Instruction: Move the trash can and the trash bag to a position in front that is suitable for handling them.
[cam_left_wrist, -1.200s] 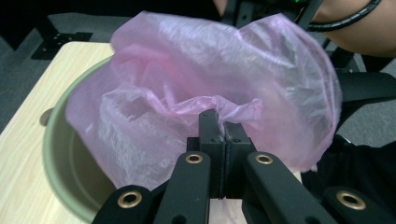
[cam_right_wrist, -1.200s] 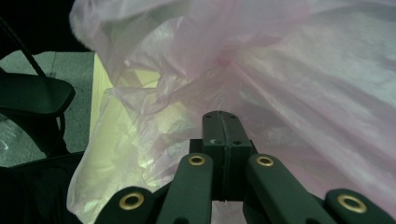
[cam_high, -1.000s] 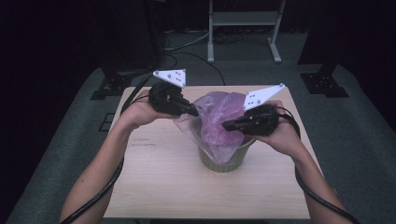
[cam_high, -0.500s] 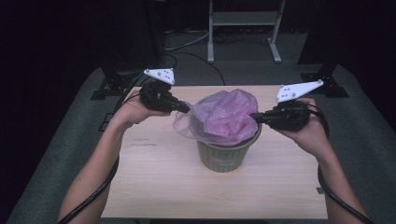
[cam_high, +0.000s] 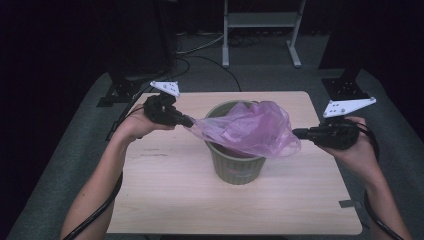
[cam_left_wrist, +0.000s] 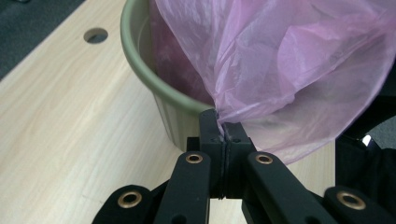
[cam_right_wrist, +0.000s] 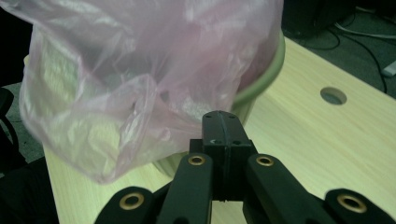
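Observation:
A green round bin (cam_high: 235, 165) stands mid-table. A thin pink plastic bag (cam_high: 245, 127) hangs partly inside it and is pulled wide across its mouth. My left gripper (cam_high: 188, 121) is shut on the bag's left edge, just left of the rim. In the left gripper view the jaws (cam_left_wrist: 223, 133) pinch the pink film (cam_left_wrist: 289, 60) right beside the bin's wall (cam_left_wrist: 144, 74). My right gripper (cam_high: 297, 133) is shut on the bag's right edge, out past the rim. In the right gripper view its closed tips (cam_right_wrist: 223, 122) meet the bag (cam_right_wrist: 116, 84) in front of the bin's rim (cam_right_wrist: 268, 65).
The light wooden table (cam_high: 165, 195) has a round cable hole (cam_right_wrist: 333, 95) near its far edge. Black stand bases (cam_high: 350, 87) and a metal frame (cam_high: 260, 30) sit on the grey floor behind it. Cables trail from both grippers along the forearms.
Both hands have pulled apart, the right one far to the right, the left one left and slightly down. The bag, bunched over the bin before, is now stretched wide.

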